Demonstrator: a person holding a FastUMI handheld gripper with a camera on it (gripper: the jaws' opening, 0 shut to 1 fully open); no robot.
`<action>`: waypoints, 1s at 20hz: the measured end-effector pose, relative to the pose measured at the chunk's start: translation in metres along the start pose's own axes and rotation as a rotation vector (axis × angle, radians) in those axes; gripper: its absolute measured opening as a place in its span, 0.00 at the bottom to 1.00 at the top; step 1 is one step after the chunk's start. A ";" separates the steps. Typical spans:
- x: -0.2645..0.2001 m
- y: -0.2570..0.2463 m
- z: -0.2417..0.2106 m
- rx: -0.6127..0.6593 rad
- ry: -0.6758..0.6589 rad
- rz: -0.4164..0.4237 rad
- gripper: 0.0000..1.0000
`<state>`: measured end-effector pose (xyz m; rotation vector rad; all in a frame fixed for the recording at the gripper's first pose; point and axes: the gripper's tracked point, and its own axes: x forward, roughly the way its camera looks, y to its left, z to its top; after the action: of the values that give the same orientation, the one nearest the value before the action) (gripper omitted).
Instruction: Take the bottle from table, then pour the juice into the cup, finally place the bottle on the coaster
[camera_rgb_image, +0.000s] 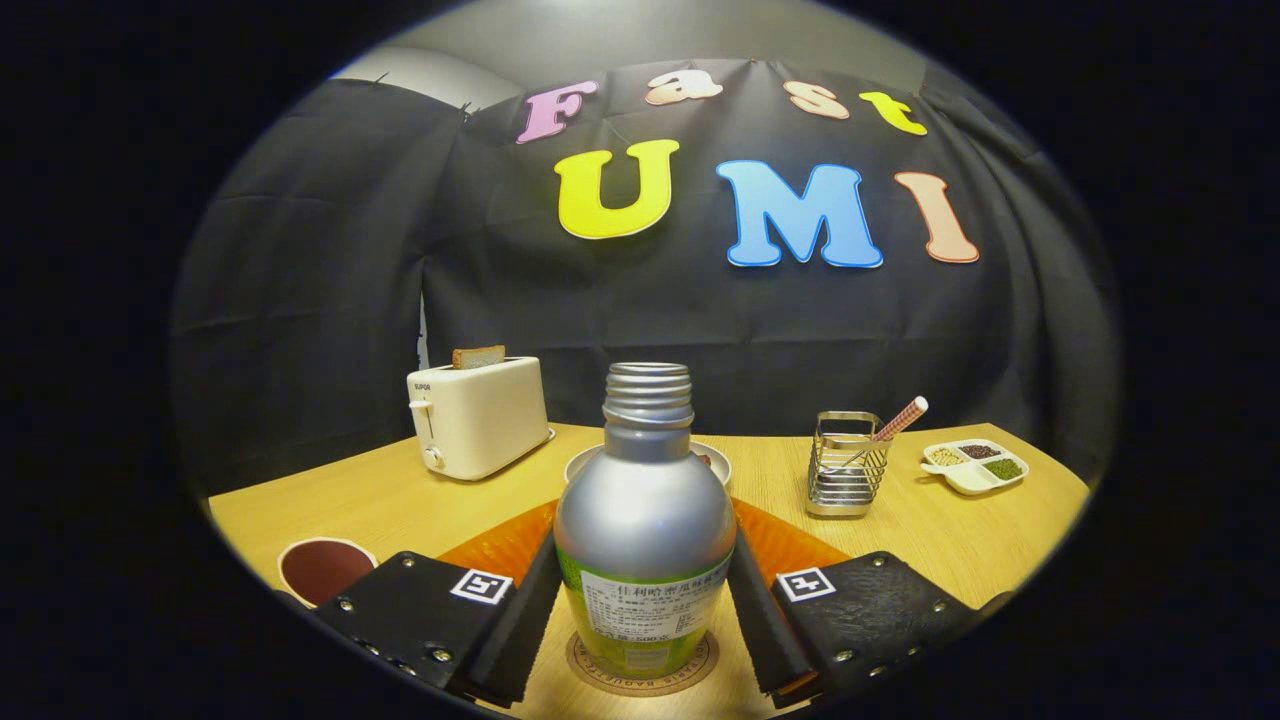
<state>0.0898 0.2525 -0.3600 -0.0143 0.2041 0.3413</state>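
While the claw (645, 600) stands with both fingers against the sides of the uncapped bottle (645, 530), which sits upright on the round coaster (600, 680) on the counter (400, 500), a crooked release could tip the bottle off the coaster.

Gripper (643, 610) blocks carry square markers and screws.

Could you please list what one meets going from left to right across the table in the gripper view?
Cup → toaster → bottle, standing on the coaster with the gripper fingers against both its sides → wire holder with a straw → divided dish.
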 end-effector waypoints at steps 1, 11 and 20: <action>-0.002 0.002 0.000 -0.017 -0.010 0.003 0.81; -0.021 0.009 0.031 -0.052 -0.109 0.040 0.96; -0.083 -0.071 0.156 -0.043 -0.146 -0.118 0.96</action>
<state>0.0674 0.1661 -0.1923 -0.0439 0.0510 0.2280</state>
